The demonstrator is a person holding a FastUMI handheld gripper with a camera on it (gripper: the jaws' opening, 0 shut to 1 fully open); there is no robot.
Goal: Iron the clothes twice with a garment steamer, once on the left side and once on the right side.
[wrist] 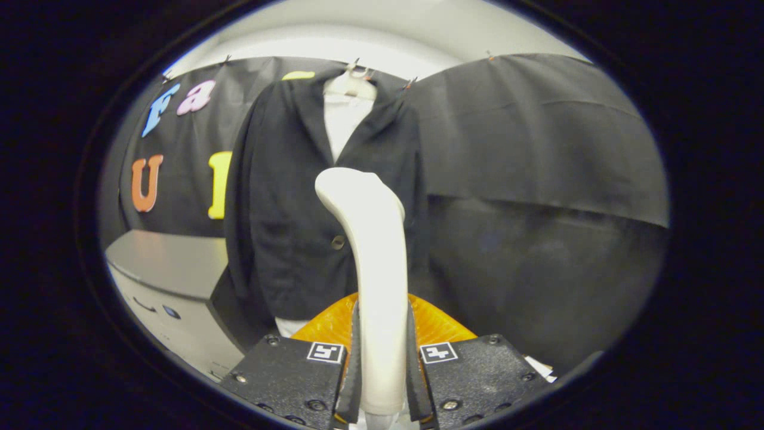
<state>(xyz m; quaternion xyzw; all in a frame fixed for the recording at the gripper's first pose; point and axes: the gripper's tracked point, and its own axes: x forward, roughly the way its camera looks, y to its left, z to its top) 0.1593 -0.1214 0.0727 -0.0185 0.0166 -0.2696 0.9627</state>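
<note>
A white garment steamer [371,239] stands upright between my fingers, its handle running up from them and its head curving forward at the top. My gripper [382,364] is shut on the steamer's handle, both fingers pressing its sides. Beyond the steamer a black jacket [286,197] over a white shirt [343,125] hangs on a hanger [352,74] against the booth's black cloth wall. The steamer's head is level with the jacket's front opening, just above its button [338,242]. Whether the head touches the cloth I cannot tell.
A grey-topped white cabinet [164,269] stands to the left of the jacket. An orange ribbed object [334,325] lies just behind the fingers, low under the jacket's hem. Black cloth [537,179] covers the wall to the right of the jacket.
</note>
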